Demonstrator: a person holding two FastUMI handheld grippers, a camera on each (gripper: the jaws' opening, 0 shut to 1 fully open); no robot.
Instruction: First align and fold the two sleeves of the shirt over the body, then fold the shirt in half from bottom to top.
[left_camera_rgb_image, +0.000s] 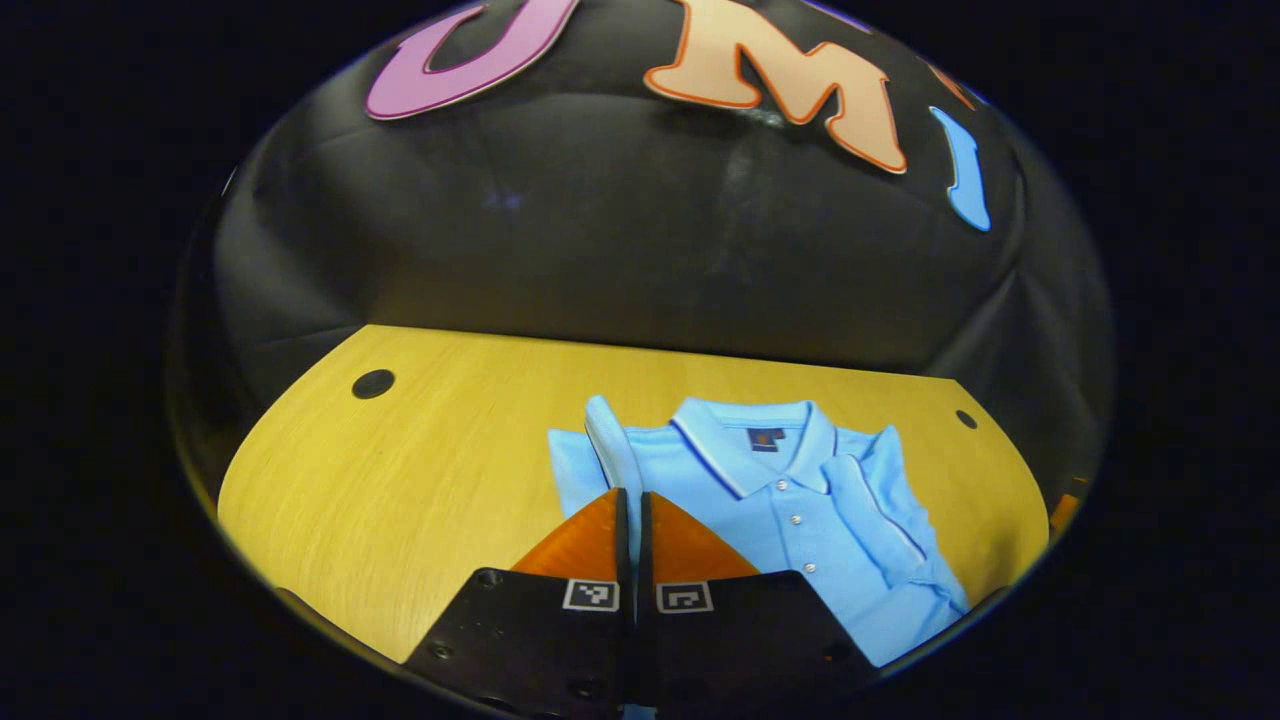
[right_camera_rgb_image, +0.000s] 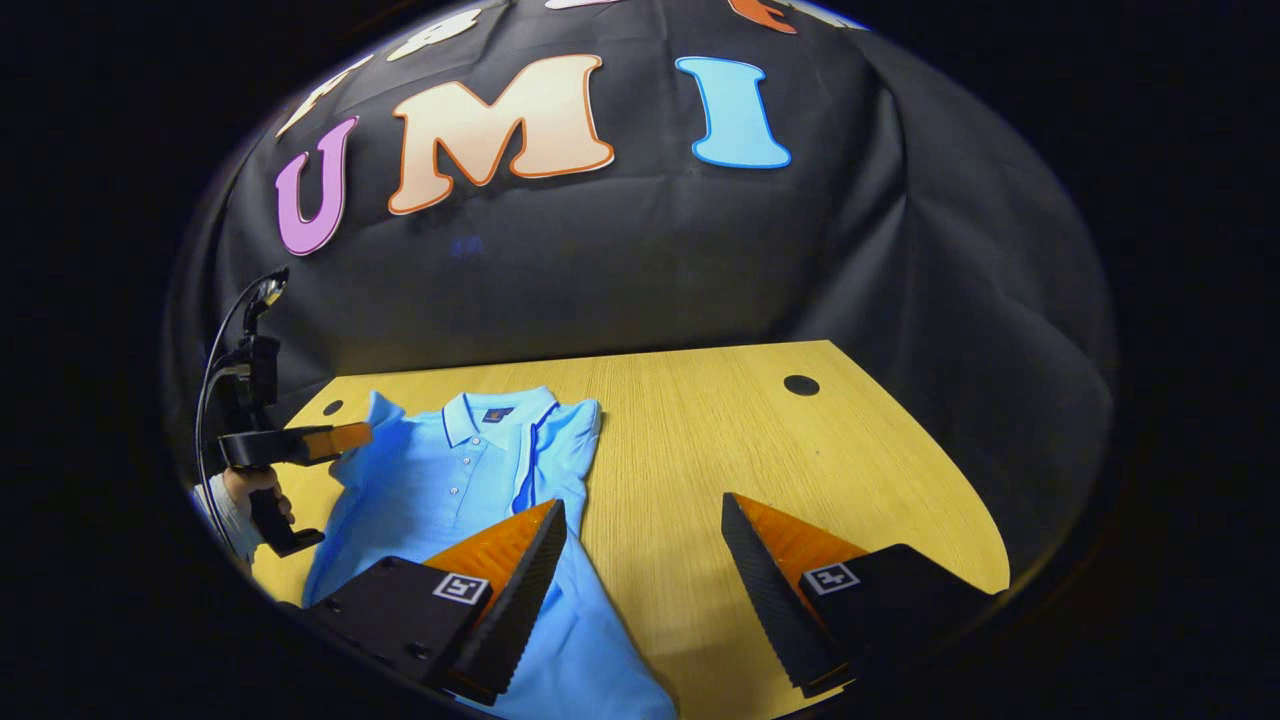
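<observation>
In the left gripper view a dark hole (left_camera_rgb_image: 373, 383) sits far left on the wooden table (left_camera_rgb_image: 420, 470), well apart from the light blue shirt (left_camera_rgb_image: 780, 500). The shirt lies flat on the table, collar (left_camera_rgb_image: 745, 435) toward the black cloth wall (left_camera_rgb_image: 620, 230). The left gripper (left_camera_rgb_image: 632, 510) has its two fingers pressed together on the shirt's left sleeve (left_camera_rgb_image: 612, 445), which stands up as a narrow raised fold just above the tips. To the right, the other sleeve (left_camera_rgb_image: 880, 500) lies already folded over the body, and a second small hole (left_camera_rgb_image: 966, 419) marks the table's far right corner. In the right gripper view, going from the left, a hand (right_camera_rgb_image: 255, 490) holds the left gripper's handle, and its tips reach the shirt's edge near the shoulder; a cable (right_camera_rgb_image: 215, 370) curves up behind it. The shirt lies on the left part of the table, buttons up. The right gripper (right_camera_rgb_image: 640, 520) hangs over the table with its fingers wide apart, holding nothing; its left finger (right_camera_rgb_image: 510, 570) covers part of the shirt's lower body, and its right finger (right_camera_rgb_image: 780, 570) is over bare wood. A hole (right_camera_rgb_image: 801, 385) is seen farther back on the right.
</observation>
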